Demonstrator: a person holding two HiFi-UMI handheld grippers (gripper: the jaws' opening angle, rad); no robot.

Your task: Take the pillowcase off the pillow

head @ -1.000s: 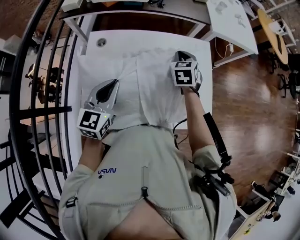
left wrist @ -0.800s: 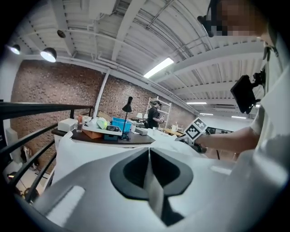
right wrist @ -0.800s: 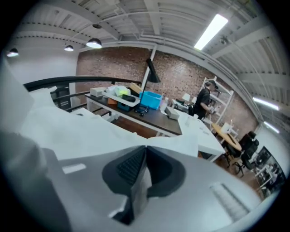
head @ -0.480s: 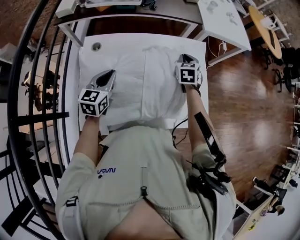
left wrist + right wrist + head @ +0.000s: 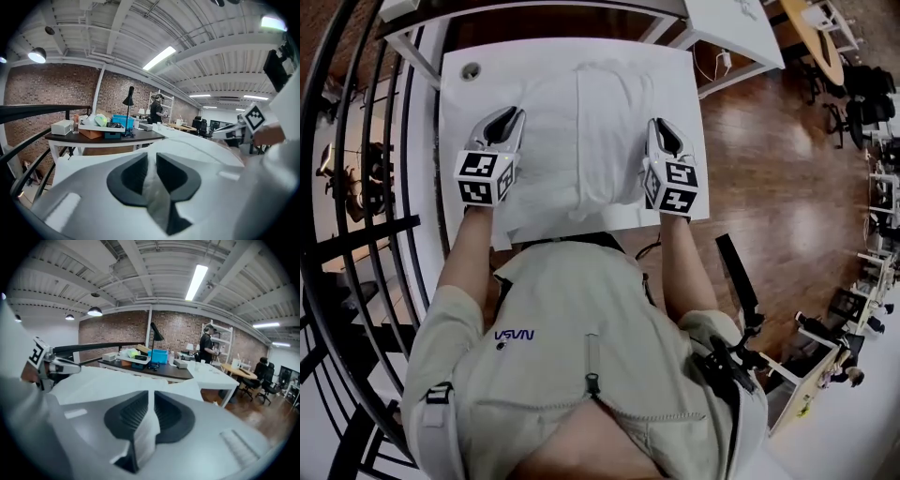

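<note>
At the table's (image 5: pixel 686 94) near edge, both my grippers start letting go of the pillowcase (image 5: pixel 591 178).

Since a second ago my left gripper (image 5: pixel 508 114) and right gripper (image 5: pixel 661 127) have drawn back toward me and now sit at 9 and 3 o'clock of the pillow (image 5: pixel 614 94). Each pair of jaws is easing apart, a fold of white cloth still between them. I read this as a re-grip, with the cover apparently still on. Wood floor (image 5: pixel 769 141) lies at 3 o'clock, brick wall (image 5: pixel 178 333) at 12.

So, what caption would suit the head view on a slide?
From above: left gripper and right gripper at either side of the pillowcase on a white table, cloth between their opening jaws.
</note>
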